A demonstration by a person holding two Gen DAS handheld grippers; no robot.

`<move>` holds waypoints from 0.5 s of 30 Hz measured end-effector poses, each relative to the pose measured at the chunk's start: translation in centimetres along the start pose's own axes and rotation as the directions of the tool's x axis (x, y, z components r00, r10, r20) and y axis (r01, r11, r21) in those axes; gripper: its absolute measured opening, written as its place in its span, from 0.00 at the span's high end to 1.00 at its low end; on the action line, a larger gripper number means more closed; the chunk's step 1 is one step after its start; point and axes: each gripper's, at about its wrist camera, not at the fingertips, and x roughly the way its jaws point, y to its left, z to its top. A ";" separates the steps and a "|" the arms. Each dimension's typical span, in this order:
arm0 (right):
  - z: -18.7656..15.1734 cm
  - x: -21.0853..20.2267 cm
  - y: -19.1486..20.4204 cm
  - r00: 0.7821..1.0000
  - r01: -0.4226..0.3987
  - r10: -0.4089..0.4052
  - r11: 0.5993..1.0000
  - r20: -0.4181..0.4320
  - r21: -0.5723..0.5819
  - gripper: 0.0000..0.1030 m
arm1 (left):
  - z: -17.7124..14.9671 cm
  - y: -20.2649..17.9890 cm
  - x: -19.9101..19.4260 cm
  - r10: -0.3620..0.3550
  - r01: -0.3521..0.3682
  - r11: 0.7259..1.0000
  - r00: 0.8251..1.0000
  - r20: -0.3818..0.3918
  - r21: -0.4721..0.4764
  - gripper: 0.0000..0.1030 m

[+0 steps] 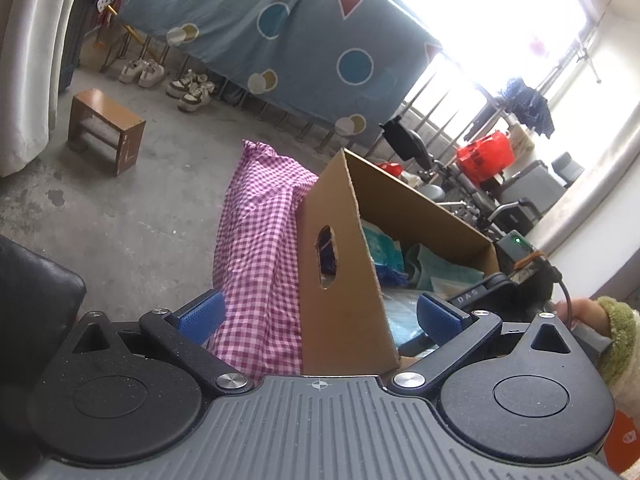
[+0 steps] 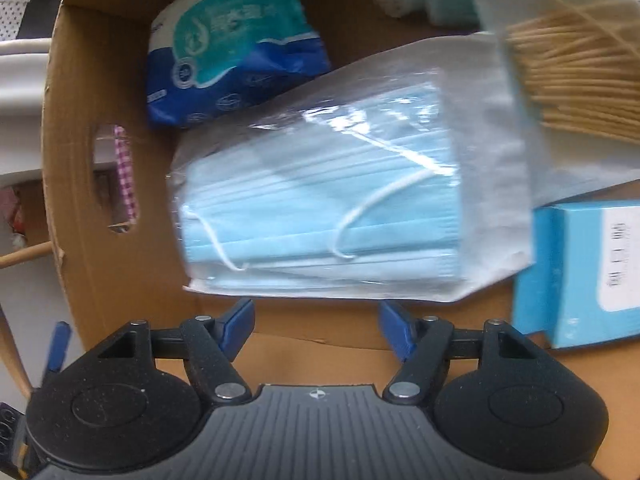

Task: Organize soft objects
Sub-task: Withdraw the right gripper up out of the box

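Note:
A brown cardboard box (image 1: 340, 280) stands before my open, empty left gripper (image 1: 320, 316), whose fingers straddle its near corner wall. A pink checked cloth (image 1: 260, 240) hangs just left of the box. In the right wrist view my right gripper (image 2: 316, 326) is open inside the box (image 2: 80, 160), just short of a clear bag of light blue face masks (image 2: 320, 208). A blue and teal tissue pack (image 2: 236, 48) lies behind the masks. A bag of wooden sticks (image 2: 576, 72) is at the right, with a light blue carton (image 2: 580, 272) below it.
A small wooden stool (image 1: 106, 130) stands on the concrete floor at the left. Shoes (image 1: 168, 78) line up under a blue patterned sheet (image 1: 280, 28). A red bag (image 1: 484, 154) and chairs are at the back right. A dark cushion (image 1: 32, 292) is at the near left.

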 end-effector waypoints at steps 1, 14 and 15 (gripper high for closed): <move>0.0 0.2 0.3 1.000 -0.007 0.007 1.000 -0.002 -0.001 0.31 | -0.1 0.2 0.0 0.002 -0.002 1.000 1.000 -0.002 -0.005 0.00; 0.0 1.9 2.0 0.991 -0.129 0.129 0.992 0.021 0.003 0.30 | -0.4 0.6 -0.4 0.020 -0.021 1.000 1.000 -0.010 -0.021 0.00; -0.3 1.9 2.2 0.991 -0.130 0.130 0.992 0.020 -0.003 0.30 | -0.4 0.6 -0.5 0.024 -0.024 1.000 1.000 -0.009 -0.019 0.00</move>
